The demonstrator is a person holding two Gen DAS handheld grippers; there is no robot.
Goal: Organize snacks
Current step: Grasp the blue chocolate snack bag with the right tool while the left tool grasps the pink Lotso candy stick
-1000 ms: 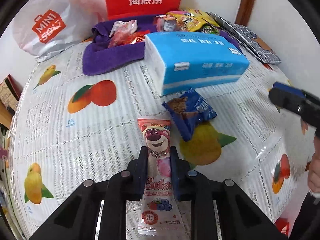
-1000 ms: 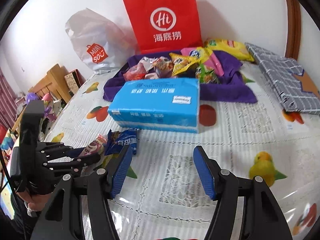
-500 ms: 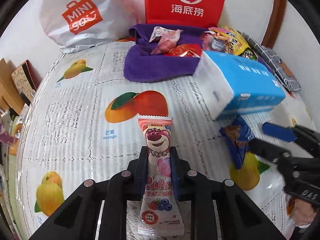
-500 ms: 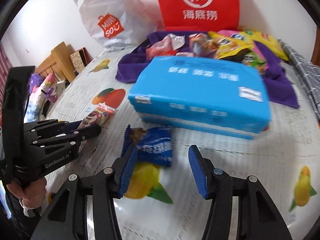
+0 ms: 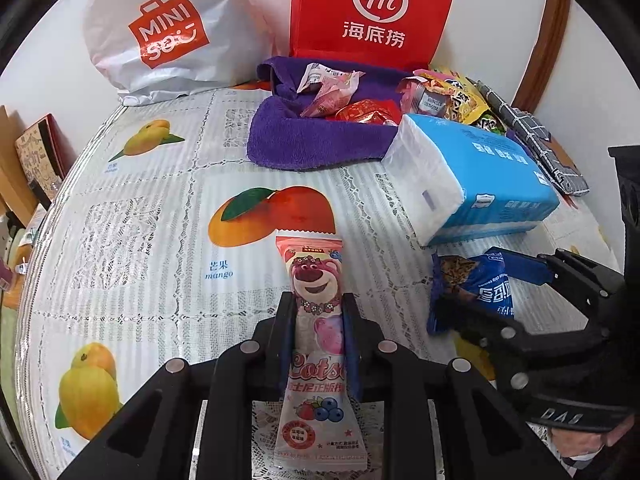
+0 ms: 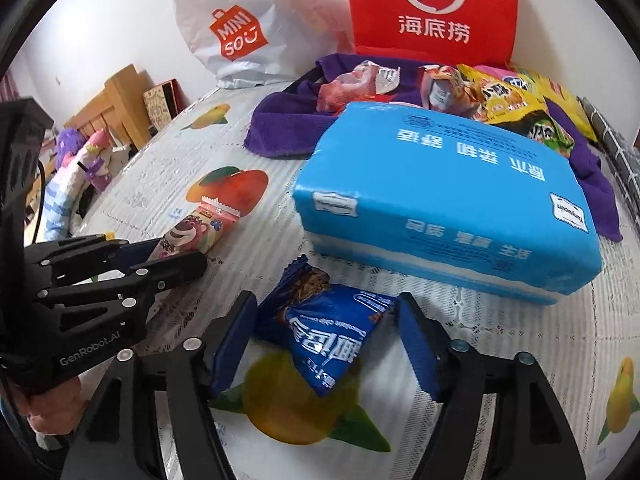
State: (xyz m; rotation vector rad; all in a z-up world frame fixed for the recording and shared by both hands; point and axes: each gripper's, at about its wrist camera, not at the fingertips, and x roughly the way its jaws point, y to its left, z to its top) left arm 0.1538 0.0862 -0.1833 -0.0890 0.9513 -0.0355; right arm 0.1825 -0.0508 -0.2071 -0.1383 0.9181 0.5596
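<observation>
My left gripper (image 5: pixel 318 306) is shut on a pink bear snack bar (image 5: pixel 316 280), which it holds above the fruit-print tablecloth; it also shows in the right wrist view (image 6: pixel 196 232). My right gripper (image 6: pixel 326 320) is open, its jaws on either side of a blue cookie packet (image 6: pixel 328 332) that lies on the table; the packet also shows in the left wrist view (image 5: pixel 476 284). Several snacks (image 6: pixel 472 92) lie on a purple towel (image 5: pixel 312 136) at the back.
A big blue tissue pack (image 6: pixel 444 200) lies just behind the blue packet. A red paper bag (image 5: pixel 372 12) and a white Miniso bag (image 5: pixel 168 36) stand against the wall. A checked grey item (image 5: pixel 536 140) lies at the far right.
My right gripper moved forward and left until its jaws sit around the blue packet. My left gripper swung left with the pink bar still in it.
</observation>
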